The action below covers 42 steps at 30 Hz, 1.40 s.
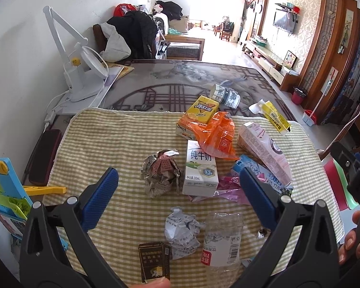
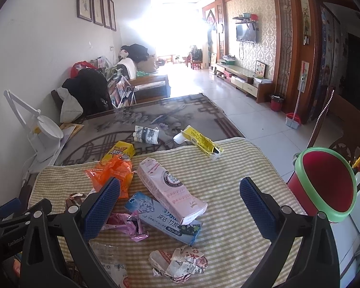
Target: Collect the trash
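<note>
Trash lies scattered on a checked cloth [image 1: 112,144]. In the left wrist view I see a crumpled paper ball [image 1: 160,171], a white milk carton [image 1: 199,171], an orange wrapper [image 1: 217,134], a yellow tea carton [image 1: 199,116], a pink box [image 1: 264,153], a second paper ball [image 1: 182,231], a clear plastic bottle [image 1: 222,240] and a dark cigarette pack [image 1: 154,261]. My left gripper [image 1: 178,184] is open and empty above them. My right gripper [image 2: 180,200] is open and empty over the pink box [image 2: 170,187] and a blue box [image 2: 160,218]. A red bin with a green rim [image 2: 324,187] stands to the right.
A white desk lamp [image 1: 80,72] stands at the back left. A paper cup [image 1: 225,94] and a yellow tube box [image 1: 274,117] lie beyond the cloth on the patterned tabletop [image 1: 156,84]. Coloured plastic clips [image 1: 4,187] sit at the left edge. A crumpled wrapper [image 2: 180,261] lies near me.
</note>
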Tool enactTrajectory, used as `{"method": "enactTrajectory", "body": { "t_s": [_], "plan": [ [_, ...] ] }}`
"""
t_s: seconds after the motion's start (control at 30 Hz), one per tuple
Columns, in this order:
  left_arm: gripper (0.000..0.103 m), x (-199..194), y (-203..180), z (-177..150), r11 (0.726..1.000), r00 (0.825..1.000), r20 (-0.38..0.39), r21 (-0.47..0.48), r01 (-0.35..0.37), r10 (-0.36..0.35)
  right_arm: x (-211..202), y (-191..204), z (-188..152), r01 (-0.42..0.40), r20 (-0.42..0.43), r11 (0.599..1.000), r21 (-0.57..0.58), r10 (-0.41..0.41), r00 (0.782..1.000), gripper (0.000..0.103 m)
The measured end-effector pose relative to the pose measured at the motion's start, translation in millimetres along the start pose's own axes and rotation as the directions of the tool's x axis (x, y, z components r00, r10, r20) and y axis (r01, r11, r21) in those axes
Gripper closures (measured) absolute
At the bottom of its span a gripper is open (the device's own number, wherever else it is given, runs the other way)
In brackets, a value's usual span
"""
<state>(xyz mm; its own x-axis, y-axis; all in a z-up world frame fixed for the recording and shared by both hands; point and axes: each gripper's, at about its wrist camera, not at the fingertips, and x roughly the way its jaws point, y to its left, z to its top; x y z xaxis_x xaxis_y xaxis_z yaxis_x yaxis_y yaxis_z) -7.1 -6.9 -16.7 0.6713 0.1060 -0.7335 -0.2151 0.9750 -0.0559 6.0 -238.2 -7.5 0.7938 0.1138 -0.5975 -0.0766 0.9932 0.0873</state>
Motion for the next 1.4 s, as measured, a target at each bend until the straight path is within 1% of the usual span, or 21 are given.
{"method": "enactTrajectory", "body": {
  "t_s": [0.17,0.23,0.67,0.83,1.2,1.4],
  "plan": [
    [0.004,2,-2,-2,1.000,1.000,-0.007,0.000,0.000,0.000,2,-5,2,0.005,-0.004,1.000,0.002,-0.005,1.000,0.007],
    [0.004,2,-2,-2,1.000,1.000,-0.010,-0.003,0.001,-0.001,-3,-1,-5,0.011,-0.001,1.000,0.005,-0.011,1.000,0.007],
    [0.004,3,1,-4,1.000,1.000,-0.014,-0.008,-0.005,0.005,-3,1,-7,0.014,0.002,1.000,-0.010,-0.014,1.000,0.007],
    [0.004,3,1,-4,1.000,1.000,-0.016,-0.006,0.002,-0.002,-1,-1,-6,0.018,0.000,1.000,-0.008,-0.018,1.000,0.007],
    [0.004,6,2,-1,1.000,1.000,-0.020,-0.011,0.017,-0.018,-4,8,-4,0.025,0.011,0.999,-0.030,-0.025,1.000,0.007],
    [0.004,6,1,-2,1.000,1.000,-0.026,-0.008,0.017,-0.017,-2,8,-5,0.019,-0.001,0.999,-0.026,-0.019,1.000,0.007]
  ]
}}
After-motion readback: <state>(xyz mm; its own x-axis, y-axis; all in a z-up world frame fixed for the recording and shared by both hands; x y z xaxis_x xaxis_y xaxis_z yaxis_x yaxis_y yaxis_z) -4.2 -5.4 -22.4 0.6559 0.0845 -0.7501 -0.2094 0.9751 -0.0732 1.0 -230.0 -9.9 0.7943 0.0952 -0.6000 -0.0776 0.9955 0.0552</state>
